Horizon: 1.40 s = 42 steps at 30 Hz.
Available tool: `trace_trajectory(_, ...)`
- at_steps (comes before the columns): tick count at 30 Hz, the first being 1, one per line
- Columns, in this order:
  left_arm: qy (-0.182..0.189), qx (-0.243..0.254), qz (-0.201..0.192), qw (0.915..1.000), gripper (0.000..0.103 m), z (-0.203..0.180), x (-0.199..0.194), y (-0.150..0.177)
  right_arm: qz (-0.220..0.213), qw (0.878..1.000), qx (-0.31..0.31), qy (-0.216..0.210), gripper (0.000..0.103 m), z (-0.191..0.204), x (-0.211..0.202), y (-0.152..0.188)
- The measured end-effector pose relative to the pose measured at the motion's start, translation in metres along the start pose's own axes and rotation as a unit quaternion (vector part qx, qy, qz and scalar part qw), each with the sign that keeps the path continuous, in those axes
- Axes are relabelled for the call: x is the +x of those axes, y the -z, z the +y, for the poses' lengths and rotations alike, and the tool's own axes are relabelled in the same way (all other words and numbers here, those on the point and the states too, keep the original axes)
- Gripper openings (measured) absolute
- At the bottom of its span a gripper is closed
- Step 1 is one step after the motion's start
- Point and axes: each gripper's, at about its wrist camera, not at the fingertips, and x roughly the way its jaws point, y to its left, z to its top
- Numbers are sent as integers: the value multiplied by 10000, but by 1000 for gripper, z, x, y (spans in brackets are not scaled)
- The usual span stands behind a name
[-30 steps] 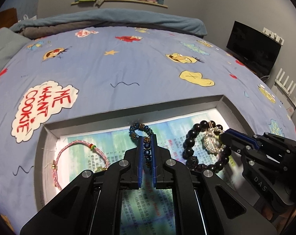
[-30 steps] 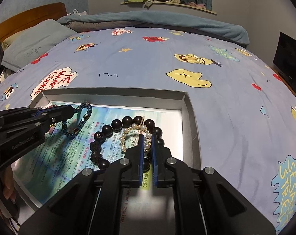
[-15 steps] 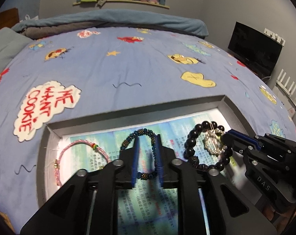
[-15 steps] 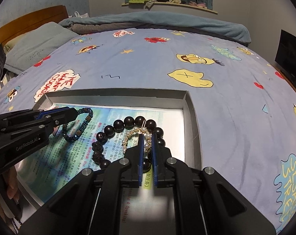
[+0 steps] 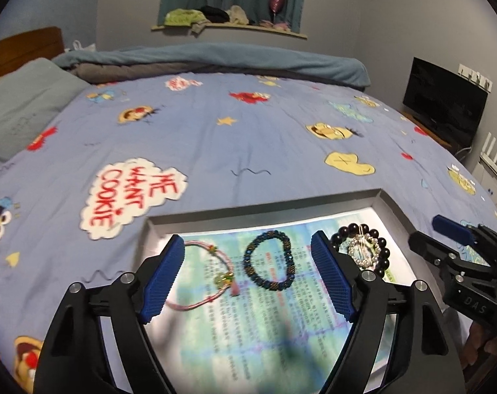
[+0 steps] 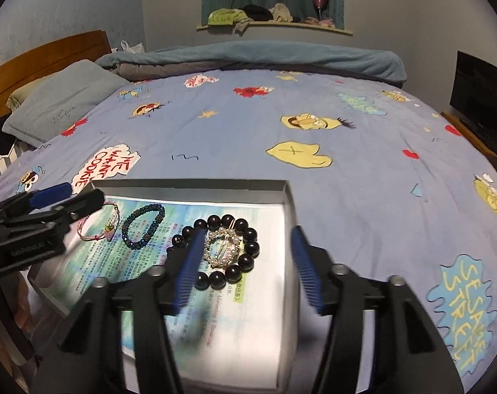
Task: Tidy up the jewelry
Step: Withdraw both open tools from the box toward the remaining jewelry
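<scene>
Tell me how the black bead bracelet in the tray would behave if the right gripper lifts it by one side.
The black bead bracelet would probably sag rather than stay round, since it looks strung from separate beads. Its large glossy beads may slip on the pads. The pearl ring lying inside it might get dragged along.

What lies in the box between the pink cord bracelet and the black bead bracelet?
The blue bead bracelet lies between the pink cord bracelet and the black bead bracelet; the right wrist view shows it.
</scene>
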Motion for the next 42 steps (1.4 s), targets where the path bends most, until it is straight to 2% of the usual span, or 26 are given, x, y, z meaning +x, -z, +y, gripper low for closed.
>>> trace_trajectory(3,-111,-29,-77,9999,92,2,-16,0,-145,9999,58,4,80,-3,-16,0)
trace_trajectory(6,-157,-39,-84,9998,93,2,-32,-1,-253,9996,130,27,93,-7,-33,-2)
trace_trajectory(8,-155,-41,-109,9998,94,2,-43,-1,-369,9992,159,42,97,-9,-45,-4)
trace_trajectory(15,-272,158,-233,9992,95,2,-97,0,-453,9986,284,-49,97,-18,-89,-2)
trace_trajectory(19,-158,148,-384,9990,96,4,-130,3,-455,9986,279,-33,97,-23,-116,4)
trace_trajectory(23,-241,371,-453,9980,96,0,-159,15,-489,9986,174,19,97,-22,-142,17)
trace_trajectory(27,-165,394,-467,9980,96,-1,-181,32,-499,9986,169,-17,97,-20,-158,32)
trace_trajectory(34,-144,342,-452,9983,97,1,-199,63,-530,9985,122,-26,97,-10,-179,64)
trace_trajectory(42,-273,336,-299,9986,97,3,-195,104,-405,9991,111,-30,97,-4,-178,107)
